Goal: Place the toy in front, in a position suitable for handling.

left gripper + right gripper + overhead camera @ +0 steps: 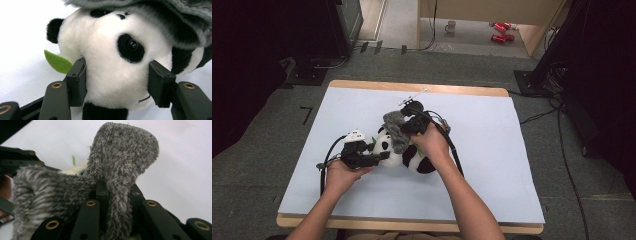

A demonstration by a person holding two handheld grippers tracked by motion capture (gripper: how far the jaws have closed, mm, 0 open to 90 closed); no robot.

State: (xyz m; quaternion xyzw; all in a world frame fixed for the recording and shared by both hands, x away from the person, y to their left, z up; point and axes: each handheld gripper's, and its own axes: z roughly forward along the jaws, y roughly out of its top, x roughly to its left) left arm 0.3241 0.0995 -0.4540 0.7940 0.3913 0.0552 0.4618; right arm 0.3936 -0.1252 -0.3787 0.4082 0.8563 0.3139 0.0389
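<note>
While our left gripper (117, 85) clamps the panda's head (115, 67), our right gripper (117, 195) pinches the grey cloth (122, 165). The cloth drapes over the panda on the table (512, 165).

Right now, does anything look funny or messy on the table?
The toy panda lies tipped on its side, head squeezed between the left claw's pads. A fuzzy grey cloth, pinched in the right claw, is draped over it. Nothing looks spilled or torn.

Your left gripper (371, 159) sits left of panda (404, 156) on table (492, 165); cloth (396, 131) lies over panda, under your right gripper (408, 125).
</note>
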